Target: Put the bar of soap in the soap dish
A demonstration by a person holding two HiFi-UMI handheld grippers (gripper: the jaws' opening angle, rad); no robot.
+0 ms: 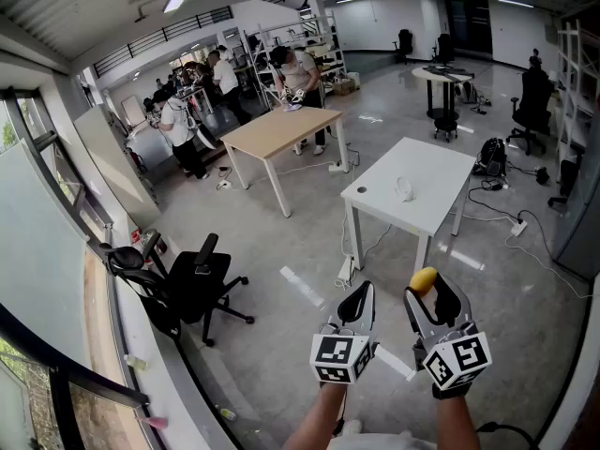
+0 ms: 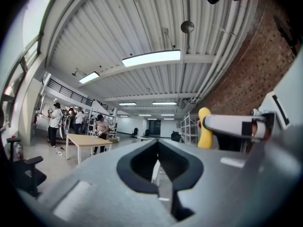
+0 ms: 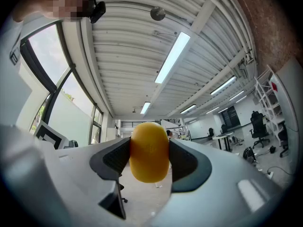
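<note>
Head view barely shows the yellow oval bar of soap (image 1: 423, 278). Only its rounded end pokes out past the jaws of the right tool (image 1: 429, 290), and the rest is tucked behind them. Both forearms are cut off at the bottom edge.

Further out there's a white rectangular worktop (image 1: 433, 167) with a small pale object (image 1: 404, 190) on it, way too tiny to tell what it is. The soap is nowhere near that worktop. It's held up in the air over the grey floor (image 1: 272, 364).

The right gripper view fills in what the head view can't. There the soap (image 3: 149, 151) stands upright between the two dark pads, with both pressing on its sides. So the right tool (image 3: 149, 150) is clamped on it with its jaws spread wide.

The left gripper view shows the left tool (image 2: 158, 145) with its jaws brought together and nothing between them. In the head view the left tool (image 1: 360, 293) sits just beside the right one, both at about the same height. That left view also catches the soap (image 2: 204, 129) from the side, sticking up beyond the right tool's white jaw, though its lower part is hidden.
</note>
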